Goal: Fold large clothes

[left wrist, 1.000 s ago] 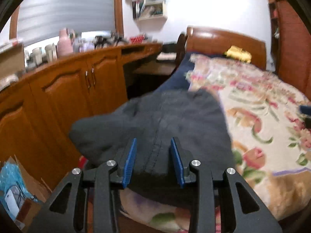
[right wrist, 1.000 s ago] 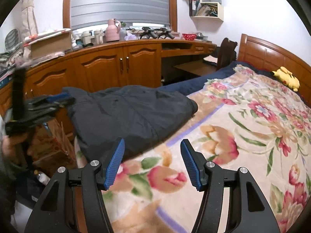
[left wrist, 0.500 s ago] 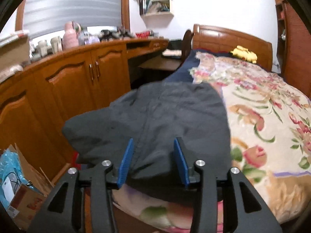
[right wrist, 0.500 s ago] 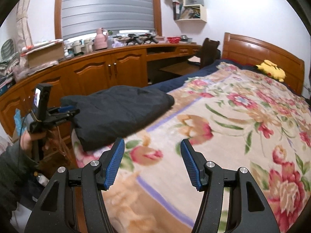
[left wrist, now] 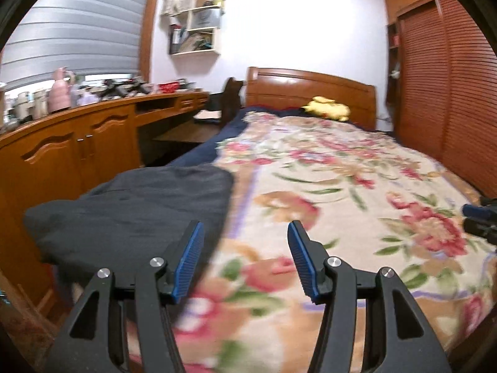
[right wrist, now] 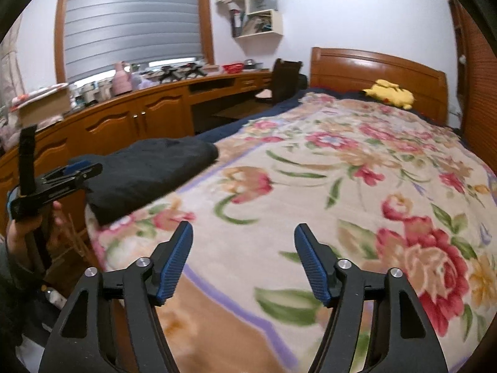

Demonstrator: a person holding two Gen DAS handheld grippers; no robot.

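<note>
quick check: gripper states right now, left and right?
Left gripper: jaws opening, nothing between them; the dark folded garment lies beside it on the bed.
Right gripper: jaws opening, empty, over the floral blanket.

The garment (left wrist: 139,205) is laid on the blanket (left wrist: 341,192) at the bed's near left corner, beside the cabinets (left wrist: 77,152). A plush (left wrist: 327,108) is set at the far end, against the headboard (left wrist: 310,88). A shelf (left wrist: 194,31) is hung above the desk (left wrist: 186,130), left of the headboard; wardrobe doors (left wrist: 447,93) are placed along the right
</note>
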